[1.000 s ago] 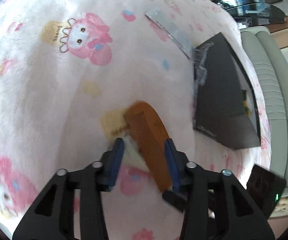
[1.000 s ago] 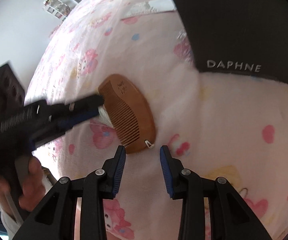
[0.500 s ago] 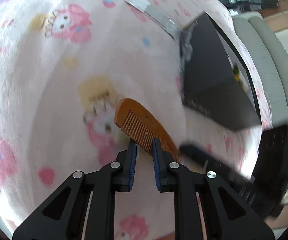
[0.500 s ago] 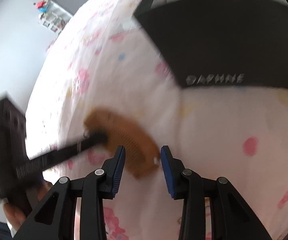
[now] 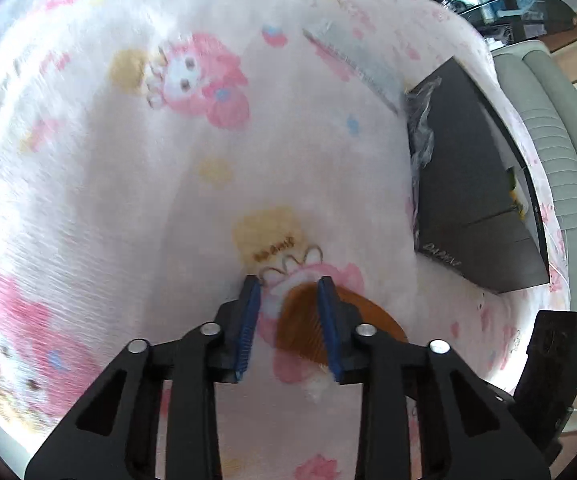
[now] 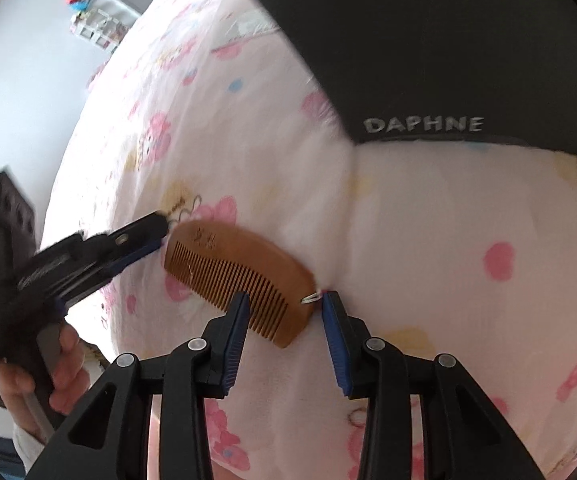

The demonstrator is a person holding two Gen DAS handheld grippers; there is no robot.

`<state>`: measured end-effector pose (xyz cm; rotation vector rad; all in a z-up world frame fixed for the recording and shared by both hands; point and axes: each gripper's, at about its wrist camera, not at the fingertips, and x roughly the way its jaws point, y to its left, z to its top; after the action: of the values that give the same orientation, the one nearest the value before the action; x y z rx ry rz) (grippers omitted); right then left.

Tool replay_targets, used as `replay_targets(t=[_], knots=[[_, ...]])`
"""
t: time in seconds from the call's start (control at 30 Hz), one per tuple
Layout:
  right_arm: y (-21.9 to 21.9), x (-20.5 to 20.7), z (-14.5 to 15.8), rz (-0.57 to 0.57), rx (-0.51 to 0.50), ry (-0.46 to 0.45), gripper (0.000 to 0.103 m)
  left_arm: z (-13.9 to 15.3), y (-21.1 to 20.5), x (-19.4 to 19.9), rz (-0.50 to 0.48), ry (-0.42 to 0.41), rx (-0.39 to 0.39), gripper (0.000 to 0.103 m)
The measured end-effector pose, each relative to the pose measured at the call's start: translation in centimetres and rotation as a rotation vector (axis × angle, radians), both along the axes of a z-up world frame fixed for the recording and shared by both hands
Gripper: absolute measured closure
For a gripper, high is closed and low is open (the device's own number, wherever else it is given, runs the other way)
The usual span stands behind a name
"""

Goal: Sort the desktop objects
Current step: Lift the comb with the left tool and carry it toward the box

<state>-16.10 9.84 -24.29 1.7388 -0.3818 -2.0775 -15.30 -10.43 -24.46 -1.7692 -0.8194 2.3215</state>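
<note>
- We see the wooden comb (image 6: 240, 276) lying flat on the pink cartoon blanket (image 6: 428, 240), long axis diagonal, teeth pointing toward our right gripper (image 6: 284, 300).
- Our right jaws are spread, straddling the comb's ring end.
- Our left gripper (image 5: 288, 284) is released at the other end.
- The black DAPHNE box (image 6: 448, 60) sits beyond.

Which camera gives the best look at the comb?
The right wrist view: the whole comb shows, teeth and metal ring included. In the left wrist view the left gripper hides much of it.
</note>
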Motion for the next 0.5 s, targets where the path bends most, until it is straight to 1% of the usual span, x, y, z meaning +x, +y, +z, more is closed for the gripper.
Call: replay_targets(t=[0.13, 0.23, 0.3, 0.33, 0.4, 0.47, 0.5], knots=[[0.6, 0.1, 0.1, -0.006, -0.029, 0.018, 0.067, 0.4, 1.5, 1.1, -0.058, 0.008, -0.021, 0.078], [1.8, 0.0, 1.2, -0.028, -0.038, 0.067, 0.067, 0.6, 1.2, 2.3, -0.068, -0.017, 0.074, 0.079], [2.6, -0.1, 2.0, -0.046, -0.060, 0.090, 0.067, 0.8, 1.3, 3.0, -0.074, -0.021, 0.079, 0.079], [2.9, -0.1, 2.3, -0.052, -0.068, 0.093, 0.067, 0.7, 1.2, 3.2, -0.071, -0.021, 0.070, 0.079], [3.3, -0.1, 2.2, -0.055, -0.051, 0.089, 0.067, 0.4, 0.9, 3.0, -0.049, -0.028, 0.071, 0.079], [3.3, -0.2, 1.4, -0.057, -0.021, 0.069, 0.067, 0.1, 0.7, 2.9, -0.030, -0.034, 0.072, 0.078], [3.2, -0.3, 0.9, -0.057, -0.009, 0.053, 0.067, 0.0, 0.7, 2.8, -0.029, -0.033, 0.073, 0.076]])
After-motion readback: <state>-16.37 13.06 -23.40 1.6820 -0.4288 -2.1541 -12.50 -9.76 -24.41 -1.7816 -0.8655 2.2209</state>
